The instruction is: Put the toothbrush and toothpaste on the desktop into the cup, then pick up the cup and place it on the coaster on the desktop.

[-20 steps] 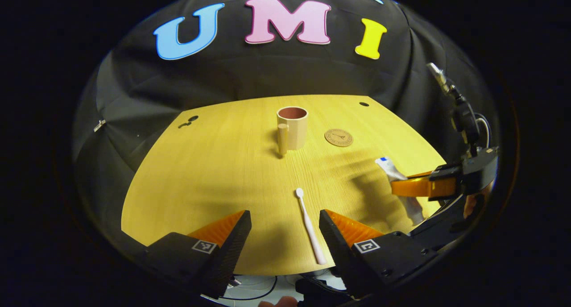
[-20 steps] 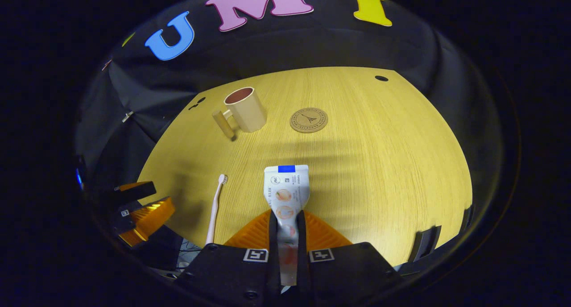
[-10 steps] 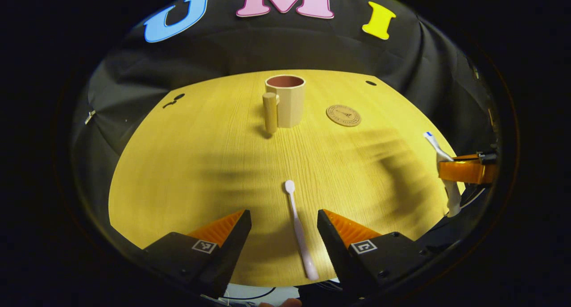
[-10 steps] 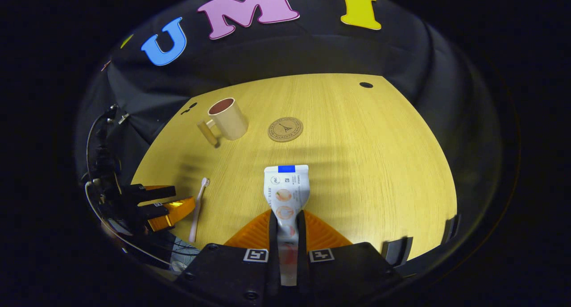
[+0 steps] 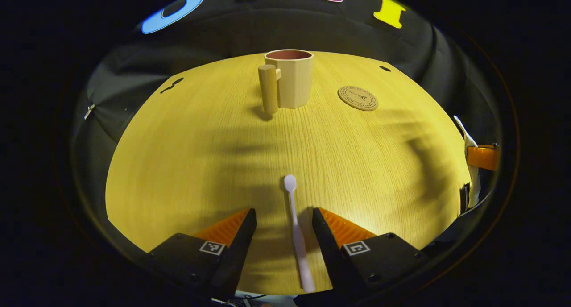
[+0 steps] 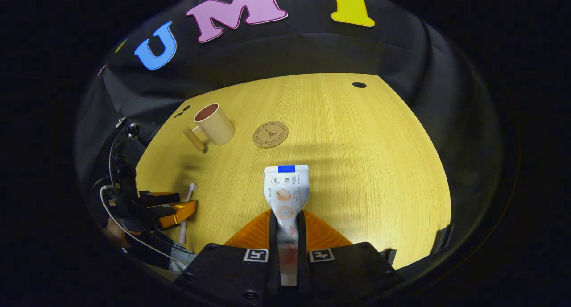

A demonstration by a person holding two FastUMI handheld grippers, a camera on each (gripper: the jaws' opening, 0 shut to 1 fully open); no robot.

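Presently, the toothbrush (image 5: 296,229) is being straddled by the parted left tool (image 5: 282,222), best closed mid-handle, while the toothpaste (image 6: 286,195) is being clamped by the right tool (image 6: 285,222), cup (image 6: 215,124) at ten o'clock.

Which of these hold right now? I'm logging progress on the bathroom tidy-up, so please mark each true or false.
1. The right gripper is shut on the toothpaste. True.
2. The toothbrush stands in the cup. False: it lies on the desktop between the open left gripper's fingers.
3. The cup sits on the coaster. False: it stands beside it, apart.
4. The cup is upright. True.
5. The left gripper grips the toothbrush. False: it is open around it.
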